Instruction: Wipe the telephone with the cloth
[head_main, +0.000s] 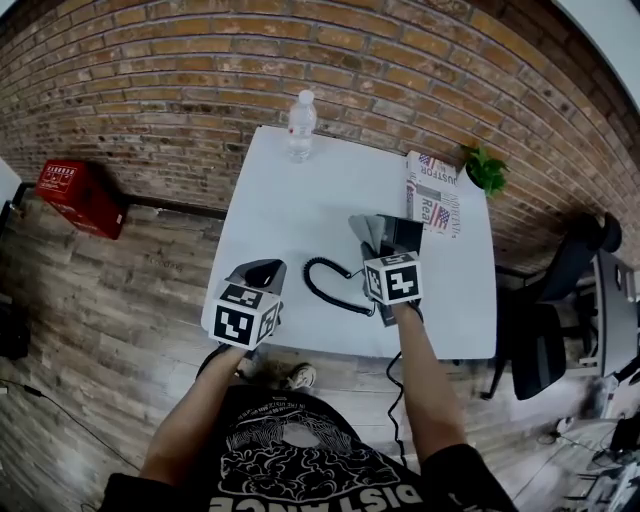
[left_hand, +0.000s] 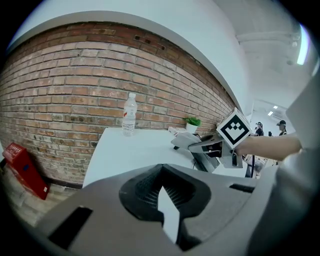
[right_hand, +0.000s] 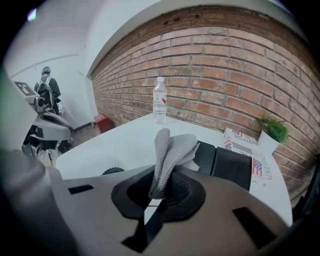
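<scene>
Right gripper view: right gripper (right_hand: 159, 197) jaws clamp the cloth (right_hand: 170, 150) near the telephone (right_hand: 225, 167); left gripper (left_hand: 167, 197) jaws sit together, empty.

The right gripper (right_hand: 158, 196) pinches the grey cloth (right_hand: 170, 150), which stands upright. The black phone (right_hand: 227, 164) lies at its three o'clock, a bottle (right_hand: 159, 100) at twelve.

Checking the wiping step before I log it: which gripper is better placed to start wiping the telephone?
Right. The right gripper has its jaws shut on the cloth, close by the telephone. The left gripper is shut on nothing, off toward the table's front-left corner.
</scene>
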